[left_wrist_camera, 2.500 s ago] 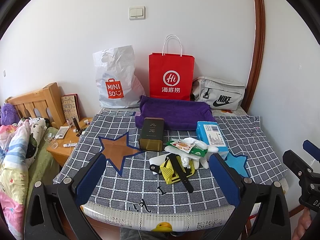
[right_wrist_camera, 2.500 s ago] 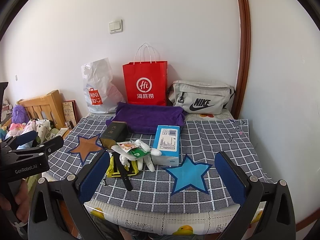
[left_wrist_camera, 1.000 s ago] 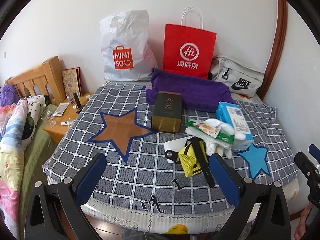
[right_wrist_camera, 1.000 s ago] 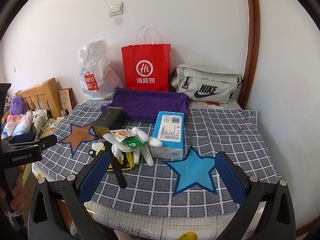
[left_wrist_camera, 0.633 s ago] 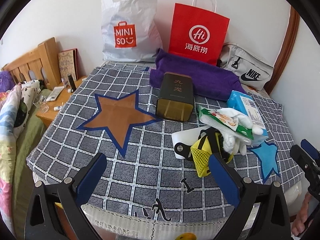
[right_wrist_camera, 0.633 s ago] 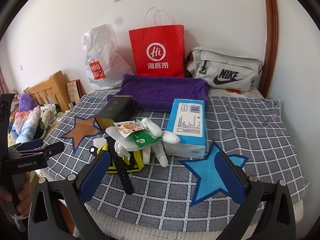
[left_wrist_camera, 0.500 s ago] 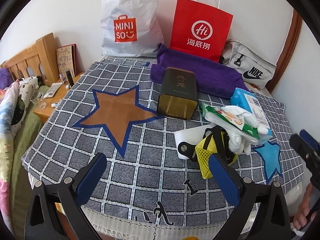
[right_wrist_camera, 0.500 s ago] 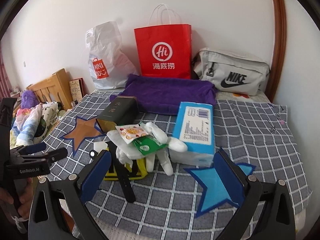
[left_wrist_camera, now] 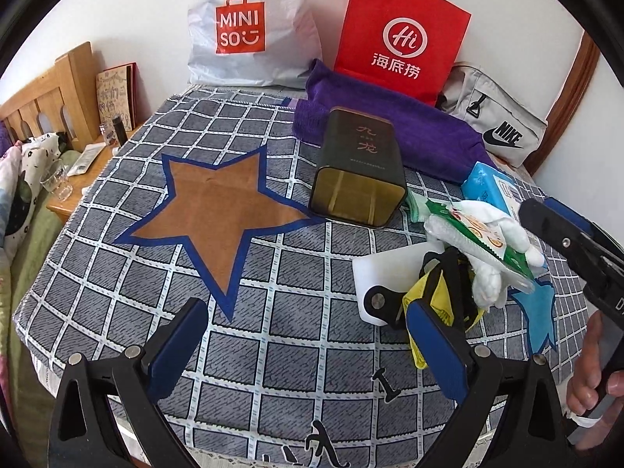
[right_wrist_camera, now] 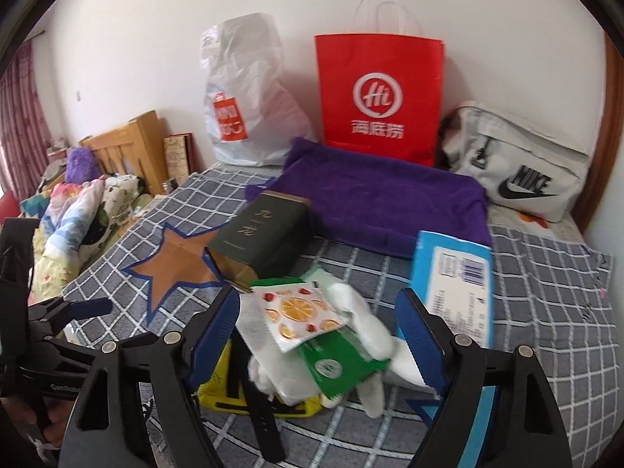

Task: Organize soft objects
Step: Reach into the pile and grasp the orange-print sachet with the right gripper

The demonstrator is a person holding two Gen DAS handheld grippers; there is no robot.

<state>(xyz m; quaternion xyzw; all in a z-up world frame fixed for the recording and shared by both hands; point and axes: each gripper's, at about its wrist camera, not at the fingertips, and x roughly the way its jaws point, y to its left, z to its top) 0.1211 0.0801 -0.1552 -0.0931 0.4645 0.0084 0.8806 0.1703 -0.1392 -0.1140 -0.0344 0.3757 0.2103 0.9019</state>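
The left wrist camera looks steeply down from the near edge of the worktop [left_wrist_camera: 273, 280], facing the brown star [left_wrist_camera: 218, 210] and the wall behind. The right wrist camera sits closer in, just above the pile of packets [right_wrist_camera: 312, 331], facing the same wall. Both views share the dark tin [left_wrist_camera: 358, 163], purple towel [right_wrist_camera: 382, 199] and red bag [right_wrist_camera: 378, 97].

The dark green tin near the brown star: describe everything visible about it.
The dark green tin is a rectangular metal-looking box lying on its side on the checked cloth, with two gold characters on its upturned face. Its glossy end faces the left wrist camera and shows golden reflections. It sits beside the brown star, just in front of the purple towel; whether they touch is unclear. No gripper touches it.
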